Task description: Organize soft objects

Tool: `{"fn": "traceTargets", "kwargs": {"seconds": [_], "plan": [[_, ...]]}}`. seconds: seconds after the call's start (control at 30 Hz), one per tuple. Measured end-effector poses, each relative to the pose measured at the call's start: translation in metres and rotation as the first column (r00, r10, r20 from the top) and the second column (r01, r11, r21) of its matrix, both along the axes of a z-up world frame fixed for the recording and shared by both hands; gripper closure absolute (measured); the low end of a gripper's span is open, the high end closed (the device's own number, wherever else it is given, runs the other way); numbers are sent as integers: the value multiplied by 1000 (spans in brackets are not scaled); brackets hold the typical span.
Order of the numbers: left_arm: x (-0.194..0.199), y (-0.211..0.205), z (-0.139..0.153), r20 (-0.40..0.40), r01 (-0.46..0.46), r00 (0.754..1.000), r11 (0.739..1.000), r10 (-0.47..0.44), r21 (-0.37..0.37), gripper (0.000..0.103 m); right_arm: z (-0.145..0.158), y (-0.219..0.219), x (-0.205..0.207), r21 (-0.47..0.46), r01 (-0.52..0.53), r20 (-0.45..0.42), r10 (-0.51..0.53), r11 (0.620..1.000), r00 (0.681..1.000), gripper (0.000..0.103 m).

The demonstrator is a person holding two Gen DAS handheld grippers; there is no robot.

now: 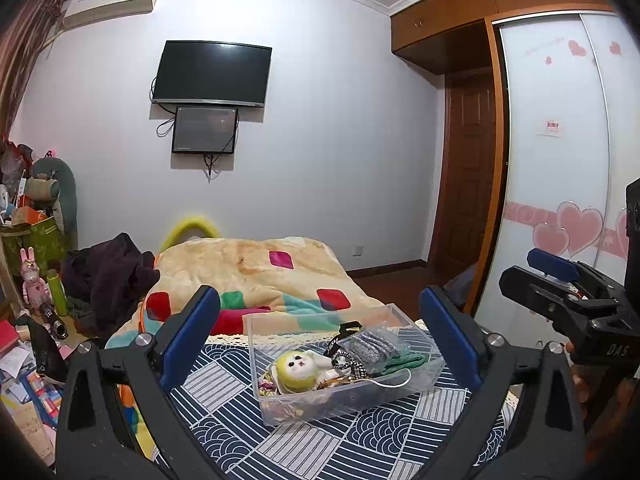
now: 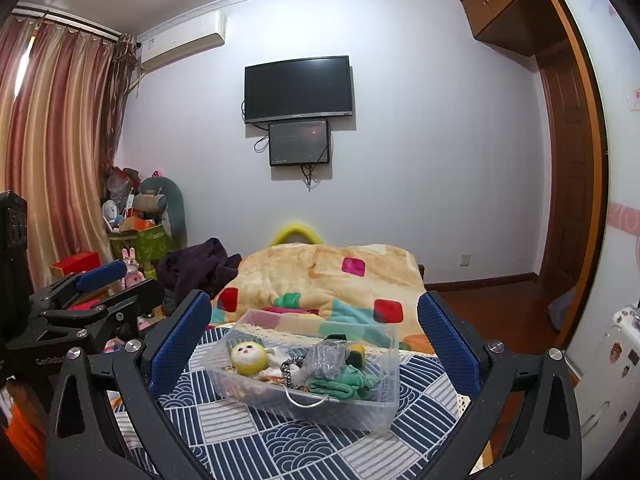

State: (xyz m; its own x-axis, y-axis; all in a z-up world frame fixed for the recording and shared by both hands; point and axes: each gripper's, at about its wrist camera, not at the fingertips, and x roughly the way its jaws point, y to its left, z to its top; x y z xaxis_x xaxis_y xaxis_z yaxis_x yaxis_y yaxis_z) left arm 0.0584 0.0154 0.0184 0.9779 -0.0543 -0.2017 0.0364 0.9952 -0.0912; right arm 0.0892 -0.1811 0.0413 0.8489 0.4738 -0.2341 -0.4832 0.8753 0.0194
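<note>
A clear plastic bin [image 1: 344, 376] sits on a bed, on a navy and white patterned cover [image 1: 280, 432], near the viewer. Inside lie a small plush [image 1: 297, 368] with a yellow head and white face at the left, a grey mesh pouch [image 1: 370, 345] and a green cord [image 1: 402, 362] at the right, and a beaded chain [image 1: 347, 360] between them. The left gripper [image 1: 320, 344] hangs in front of the bin, jaws spread wide, empty. The right gripper [image 2: 314, 350] does the same, jaws wide apart, holding nothing. Beyond the bin lies a cream blanket [image 1: 256, 268] with coloured squares. A TV [image 2: 299, 89] hangs on the far wall.
</note>
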Motion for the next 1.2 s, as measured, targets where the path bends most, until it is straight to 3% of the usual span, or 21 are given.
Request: {"fn": "traceTargets", "kwargs": {"seconds": [0.87,1.2], "plan": [[0,-3,-5,2,-7,1000,1000,7,10,1,1,-1,-4,13,-2,5,2,1000,1000,0],[-1,-1,-4,-7,30,1000,1000,-30,1,1,-2,-3,-3,22,4,-6,-4,1000,1000,0]]}}
